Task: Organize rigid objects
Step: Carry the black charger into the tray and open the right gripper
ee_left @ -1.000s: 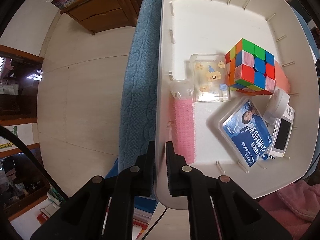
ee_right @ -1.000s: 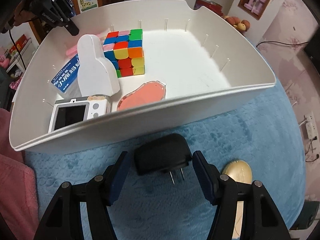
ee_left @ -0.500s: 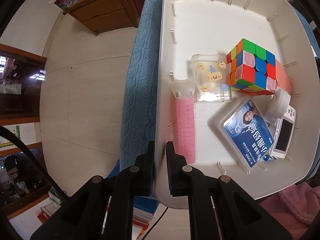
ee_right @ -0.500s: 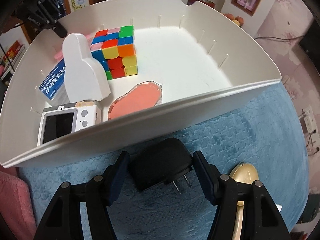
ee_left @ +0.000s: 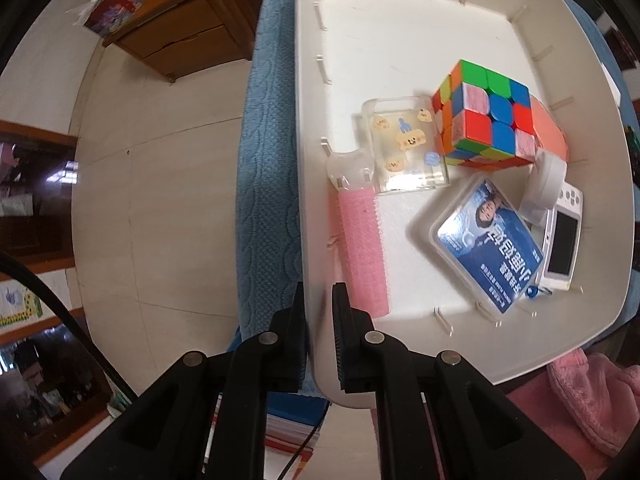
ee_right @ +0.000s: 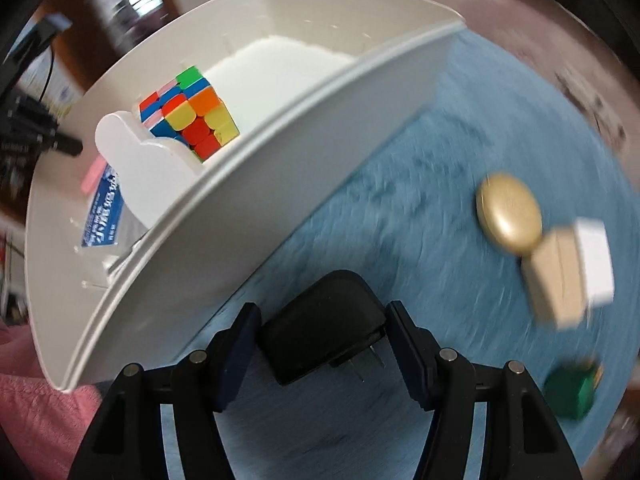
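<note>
Right gripper (ee_right: pixel 322 338): its pads are clamped on a black plug adapter (ee_right: pixel 326 324), prongs poking out toward the right finger — held just off the blue mat (ee_right: pixel 420 216), outside the bin.
Left gripper (ee_left: pixel 320 332): pinched tight on the near wall of the white bin (ee_left: pixel 400 32), one finger outside, one inside, steadying it.
What changed: the right wrist has rolled over within the last second, so the bin now slants across its view; the adapter stayed gripped throughout. The left side has hardly budged.
Meaning: this looks like the carry toward the bin — the adapter has yet to clear the rim.
In the bin: a puzzle cube (ee_left: pixel 486 114), a pink roller (ee_left: pixel 362 256), a clear sticker case (ee_left: pixel 406 146), a small white camera (ee_left: pixel 560 246).
Writing: the blue-labelled box (ee_left: pixel 486 246) carries white Chinese characters, too skewed to read.
Still on the mat: a gold oval case (ee_right: pixel 508 212), a tan box (ee_right: pixel 558 278), something green (ee_right: pixel 572 392).
</note>
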{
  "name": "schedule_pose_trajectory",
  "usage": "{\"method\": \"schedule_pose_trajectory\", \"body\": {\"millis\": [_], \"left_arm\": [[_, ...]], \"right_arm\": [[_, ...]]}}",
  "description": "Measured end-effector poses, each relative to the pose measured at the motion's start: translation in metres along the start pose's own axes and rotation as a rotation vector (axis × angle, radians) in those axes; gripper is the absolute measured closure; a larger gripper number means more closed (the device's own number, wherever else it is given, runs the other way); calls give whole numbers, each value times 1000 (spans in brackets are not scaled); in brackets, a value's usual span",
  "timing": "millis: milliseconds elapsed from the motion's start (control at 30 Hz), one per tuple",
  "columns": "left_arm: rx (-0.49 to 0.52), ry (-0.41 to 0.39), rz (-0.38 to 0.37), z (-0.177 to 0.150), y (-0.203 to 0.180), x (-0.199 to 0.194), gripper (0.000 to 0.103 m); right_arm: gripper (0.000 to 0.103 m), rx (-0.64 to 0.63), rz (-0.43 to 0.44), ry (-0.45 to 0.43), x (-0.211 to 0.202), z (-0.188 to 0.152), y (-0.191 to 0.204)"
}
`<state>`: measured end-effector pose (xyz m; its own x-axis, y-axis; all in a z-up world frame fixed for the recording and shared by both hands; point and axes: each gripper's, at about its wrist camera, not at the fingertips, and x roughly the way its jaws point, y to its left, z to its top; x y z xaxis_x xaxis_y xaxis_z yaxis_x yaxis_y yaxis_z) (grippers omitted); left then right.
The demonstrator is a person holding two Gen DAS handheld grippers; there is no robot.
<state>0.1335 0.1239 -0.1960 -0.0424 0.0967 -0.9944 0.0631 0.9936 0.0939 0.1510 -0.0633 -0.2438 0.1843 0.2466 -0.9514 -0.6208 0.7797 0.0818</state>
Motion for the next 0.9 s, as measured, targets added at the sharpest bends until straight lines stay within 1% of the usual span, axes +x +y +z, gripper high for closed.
{"method": "schedule_pose_trajectory", "body": {"millis": [100, 200, 367, 567, 733, 800, 900], "left_arm": [[22, 5, -13, 0, 0, 0, 93], [40, 5, -27, 1, 1, 0, 93], [71, 2, -39, 2, 2, -1, 93], [73, 3, -67, 2, 5, -1, 93], [81, 7, -91, 3, 10, 1, 93], [99, 10, -99, 4, 10, 3, 93], [135, 23, -107, 6, 9, 6, 93]], "right_arm": [[39, 114, -10, 5, -5, -18, 6], [39, 257, -7, 4, -9, -35, 10], [39, 416, -29, -2, -16, -57, 21], [39, 627, -76, -32, -34, -94, 26], [39, 766, -118, -110, -60, -119, 34], [39, 797, -136, -140, -70, -121, 38], [39, 840, -157, -203, -95, -130, 39]]}}
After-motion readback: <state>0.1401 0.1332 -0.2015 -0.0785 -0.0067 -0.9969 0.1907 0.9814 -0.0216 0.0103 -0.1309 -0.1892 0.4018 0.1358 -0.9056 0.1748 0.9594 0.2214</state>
